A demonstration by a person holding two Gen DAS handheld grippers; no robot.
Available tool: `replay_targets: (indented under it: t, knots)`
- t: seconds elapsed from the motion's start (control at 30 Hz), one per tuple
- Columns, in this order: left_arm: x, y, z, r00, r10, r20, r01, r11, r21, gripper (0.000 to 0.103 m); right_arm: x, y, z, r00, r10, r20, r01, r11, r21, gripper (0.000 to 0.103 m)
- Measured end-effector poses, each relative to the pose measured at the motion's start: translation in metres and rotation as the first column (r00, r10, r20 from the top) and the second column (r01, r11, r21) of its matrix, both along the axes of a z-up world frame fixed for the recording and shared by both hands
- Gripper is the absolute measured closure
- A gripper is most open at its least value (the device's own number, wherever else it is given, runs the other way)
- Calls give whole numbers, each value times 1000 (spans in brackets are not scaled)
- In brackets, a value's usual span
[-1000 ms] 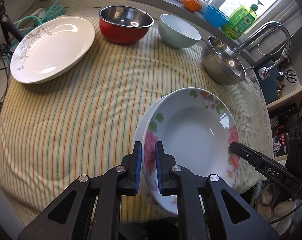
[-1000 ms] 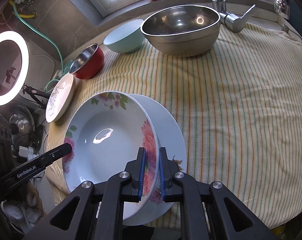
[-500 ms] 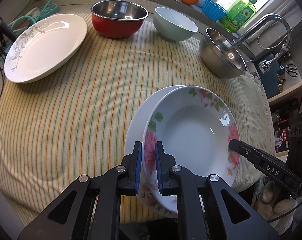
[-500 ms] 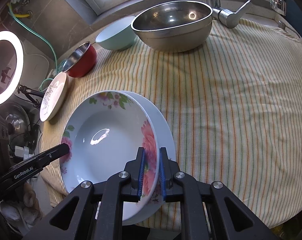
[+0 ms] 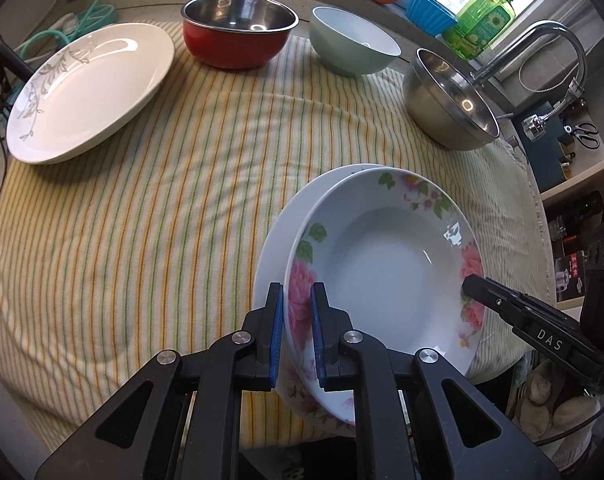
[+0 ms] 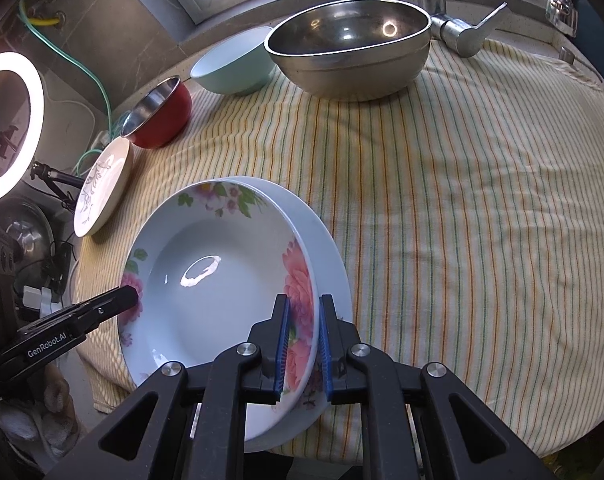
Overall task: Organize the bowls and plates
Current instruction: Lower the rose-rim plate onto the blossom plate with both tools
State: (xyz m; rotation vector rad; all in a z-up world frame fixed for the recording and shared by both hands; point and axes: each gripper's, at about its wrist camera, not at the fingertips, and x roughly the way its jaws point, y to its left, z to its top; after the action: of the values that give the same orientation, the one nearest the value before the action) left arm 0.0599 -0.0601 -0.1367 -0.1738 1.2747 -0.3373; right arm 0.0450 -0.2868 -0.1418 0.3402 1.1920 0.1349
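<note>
The floral soup plate (image 5: 385, 264) sits over a plain white plate (image 5: 286, 224) at the near edge of the striped cloth (image 5: 142, 200), and I have it pinched on opposite rims: my left gripper (image 5: 296, 330) is clamped on one rose-printed edge, my right gripper (image 6: 303, 344) on the other. I judge it glazed ceramic: stiff, fairly heavy, slick and liable to chip, so the flat rim is the sensible hold. Being round it has no long axis; its hollow faces up, tilted a little toward me. Whether it touches the white plate I cannot tell. Farther off stand a leaf-patterned plate (image 5: 90, 88), red bowl (image 5: 238, 36), pale green bowl (image 5: 353, 44) and steel bowl (image 5: 449, 100).
</note>
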Motion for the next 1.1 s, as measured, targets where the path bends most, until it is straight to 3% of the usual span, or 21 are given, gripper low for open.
replay_targets:
  t: [0.6, 1.1]
  knots:
    - [-1, -1, 0, 1000, -18, 3, 18, 999, 28, 92, -1, 17, 3, 998, 68, 4, -67, 988, -140, 85]
    - [-3, -1, 1, 1000, -23, 4, 23, 999, 33, 92, -2, 18, 4, 998, 62, 5, -61, 988, -141, 84]
